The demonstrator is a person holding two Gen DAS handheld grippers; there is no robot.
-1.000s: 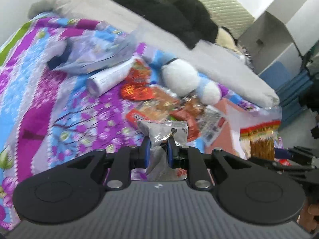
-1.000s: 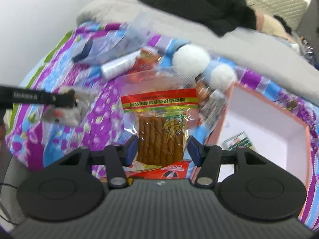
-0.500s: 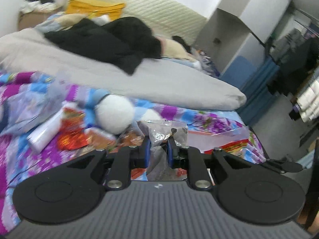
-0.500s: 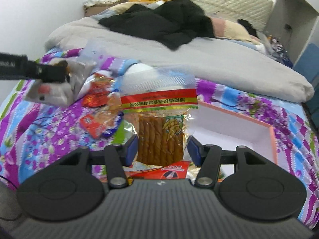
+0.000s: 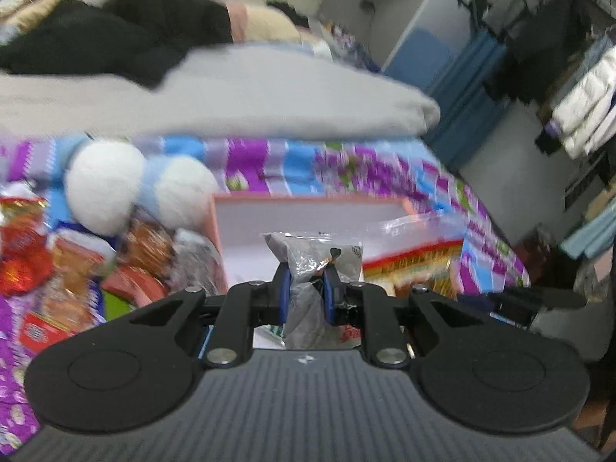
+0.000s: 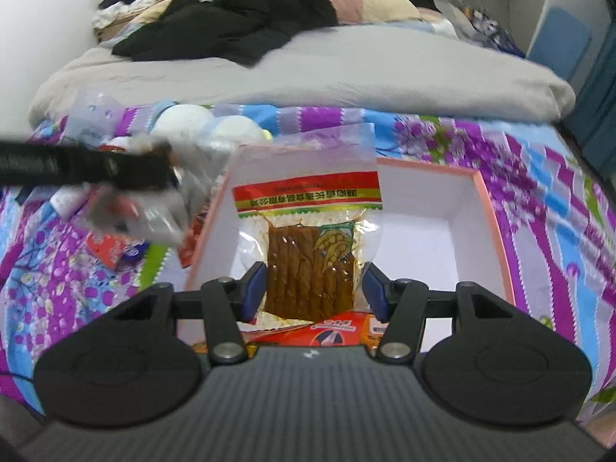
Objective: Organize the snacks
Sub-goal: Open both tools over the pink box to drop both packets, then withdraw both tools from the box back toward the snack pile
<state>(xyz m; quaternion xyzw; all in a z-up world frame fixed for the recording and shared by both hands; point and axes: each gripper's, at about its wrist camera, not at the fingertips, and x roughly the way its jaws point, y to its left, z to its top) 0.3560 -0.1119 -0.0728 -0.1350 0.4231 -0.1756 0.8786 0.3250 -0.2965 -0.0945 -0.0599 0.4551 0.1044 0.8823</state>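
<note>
— over the near half of the bed, what does each gripper have?

— the left gripper (image 5: 305, 287) has its blue pads pinched narrow on a crumpled silver-and-clear plastic snack packet (image 5: 313, 256), which stands up between them. the right gripper (image 6: 315, 288) is set wider, its pads pressed on both edges of a clear plastic pouch of brown snack sticks with a red and yellow printed band across it (image 6: 310, 238).

— and where are those two packs in the scene?

— both hang above the shallow rectangular box with a pink rim and white inside (image 6: 496, 227), which lies on the purple, blue and white flowered bedspread (image 6: 546, 177). in the right wrist view the stick pouch is over the box's left half; the left gripper comes in from the left, with its packet above the box's left rim.

— what else is nearby?

— left of the box, a loose heap of red and orange snack wrappers (image 5: 42, 261) on the bedspread, and just beyond them a plush toy with two white round ends and a pale blue middle (image 5: 138, 184). farther off, a grey quilt (image 6: 346, 65) crosses the bed with black clothing (image 6: 238, 15) piled on it. whether anything lies inside the box i cannot tell — the grippers hide its near part.
</note>
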